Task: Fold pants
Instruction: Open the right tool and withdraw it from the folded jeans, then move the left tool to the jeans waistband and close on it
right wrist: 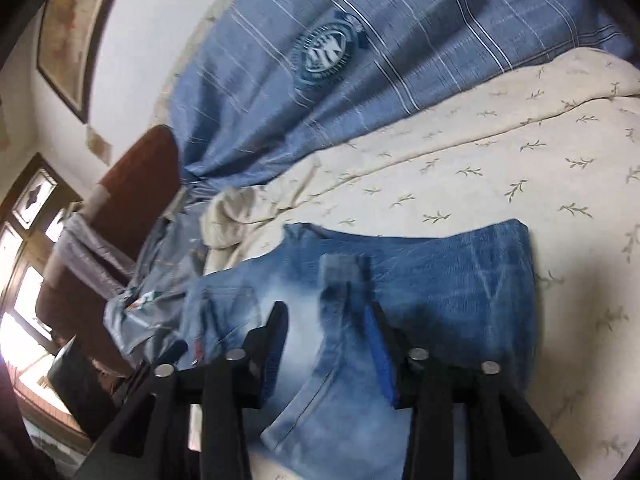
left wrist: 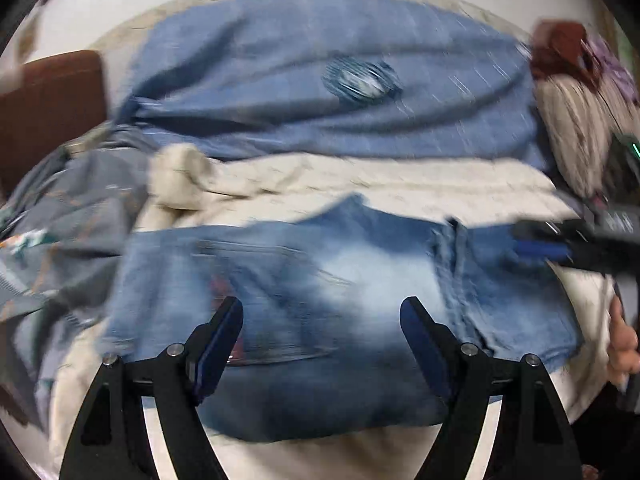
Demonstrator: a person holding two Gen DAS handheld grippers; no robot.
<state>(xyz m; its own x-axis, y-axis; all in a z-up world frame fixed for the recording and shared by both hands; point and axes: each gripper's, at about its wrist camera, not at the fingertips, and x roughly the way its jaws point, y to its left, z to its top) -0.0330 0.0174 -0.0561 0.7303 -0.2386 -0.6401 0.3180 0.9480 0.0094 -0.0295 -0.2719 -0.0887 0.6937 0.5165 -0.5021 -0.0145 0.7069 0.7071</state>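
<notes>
Cream bedsheet [right wrist: 500, 168] with small leaf-sprig print spreads ahead of the tool and out to its right. Blue striped blanket [right wrist: 400, 40] lies beyond it, far side, round dark emblem patch [right wrist: 325, 54] near its middle. Grey patterned quilt [left wrist: 68, 216] bunched up to the tool's left, touching the sheet edge. Brown headboard [left wrist: 48, 104] further left, past the quilt. Framed picture [right wrist: 68, 28] on the white wall, upper left. Window [right wrist: 24, 272] with dark frame, bright glare, far left. Pale fringed cloth [left wrist: 576, 120] at right, too blurred to identify
</notes>
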